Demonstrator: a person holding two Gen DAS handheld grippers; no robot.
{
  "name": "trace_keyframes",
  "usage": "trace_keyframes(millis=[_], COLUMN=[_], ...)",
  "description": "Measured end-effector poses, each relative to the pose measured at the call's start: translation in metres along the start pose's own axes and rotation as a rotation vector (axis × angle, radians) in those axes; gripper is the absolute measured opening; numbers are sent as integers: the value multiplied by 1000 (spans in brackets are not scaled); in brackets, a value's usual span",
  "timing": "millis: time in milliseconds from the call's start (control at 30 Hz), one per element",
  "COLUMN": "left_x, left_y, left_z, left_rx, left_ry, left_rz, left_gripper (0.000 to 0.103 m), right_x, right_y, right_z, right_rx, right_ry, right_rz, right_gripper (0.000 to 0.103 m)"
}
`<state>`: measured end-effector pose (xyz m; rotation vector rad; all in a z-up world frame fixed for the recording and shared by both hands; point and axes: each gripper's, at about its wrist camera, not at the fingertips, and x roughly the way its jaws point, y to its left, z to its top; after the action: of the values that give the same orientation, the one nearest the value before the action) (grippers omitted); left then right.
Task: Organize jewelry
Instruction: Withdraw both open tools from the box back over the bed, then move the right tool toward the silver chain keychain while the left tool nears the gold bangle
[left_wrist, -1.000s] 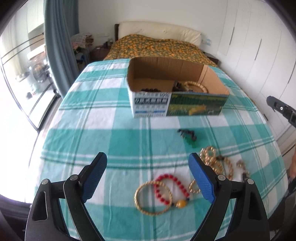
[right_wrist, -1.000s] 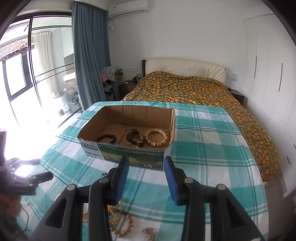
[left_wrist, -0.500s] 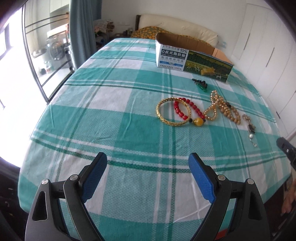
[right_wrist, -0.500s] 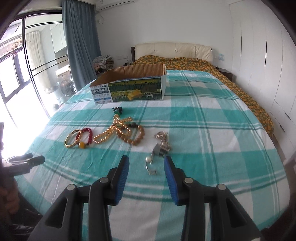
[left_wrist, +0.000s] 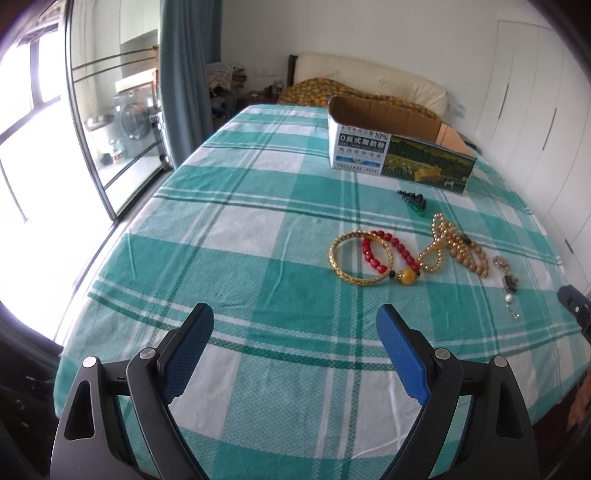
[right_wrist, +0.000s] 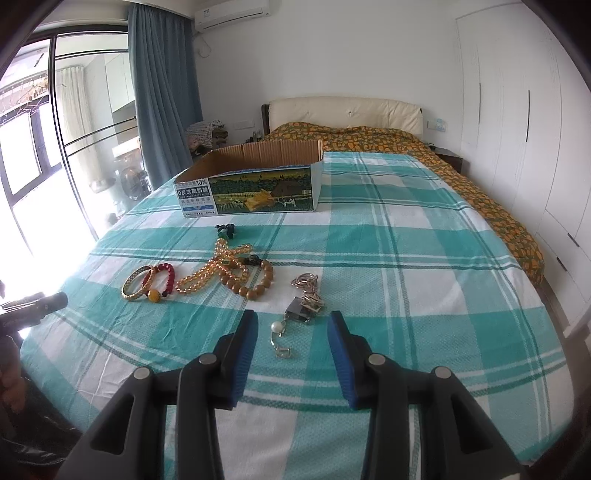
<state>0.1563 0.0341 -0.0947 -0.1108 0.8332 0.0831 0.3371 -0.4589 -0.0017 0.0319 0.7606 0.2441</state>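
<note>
Most of the sorting is left, I judge: both my left tool (left_wrist: 295, 349) and right tool (right_wrist: 291, 349) stand apart and empty, while the gold bangle (left_wrist: 360, 263), red bead bracelet (left_wrist: 391, 254), amber strands (right_wrist: 218, 267) and pearl chain (right_wrist: 299, 310) lie on the checked bench (left_wrist: 240, 221), short of the cardboard box (right_wrist: 251, 188).

Jewelry lies loose in a row on the teal-checked cloth, in front of an open cardboard box (right_wrist: 251, 184). Gold bangle (right_wrist: 133, 285) overlaps red bead bracelet (right_wrist: 162, 277) with amber bead. Beside them: tangled amber bead strands (right_wrist: 218, 266), brown wooden bead bracelet (right_wrist: 256, 284), silver chain with pearl (right_wrist: 297, 314). Small dark green piece (right_wrist: 226, 229) sits nearest the box.
</note>
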Motion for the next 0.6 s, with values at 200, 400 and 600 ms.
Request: trace_keyframes(millis=[200,400,600], left_x=[42,65,58], left_y=[-20,-32,-35], left_z=[38,55,56], left_rx=[38,132,188], left_ry=[18,92,144], left_rz=[-36,-20,-23], left_gripper=[91,91,91], right_x=[55,73,61], right_y=[-23,-33,-10], right_z=[14,28,42], right_rx=[-43,-7,-93], right_ry=[69,156,174], right_rz=[54,56,47], right_gripper=[40,40,40])
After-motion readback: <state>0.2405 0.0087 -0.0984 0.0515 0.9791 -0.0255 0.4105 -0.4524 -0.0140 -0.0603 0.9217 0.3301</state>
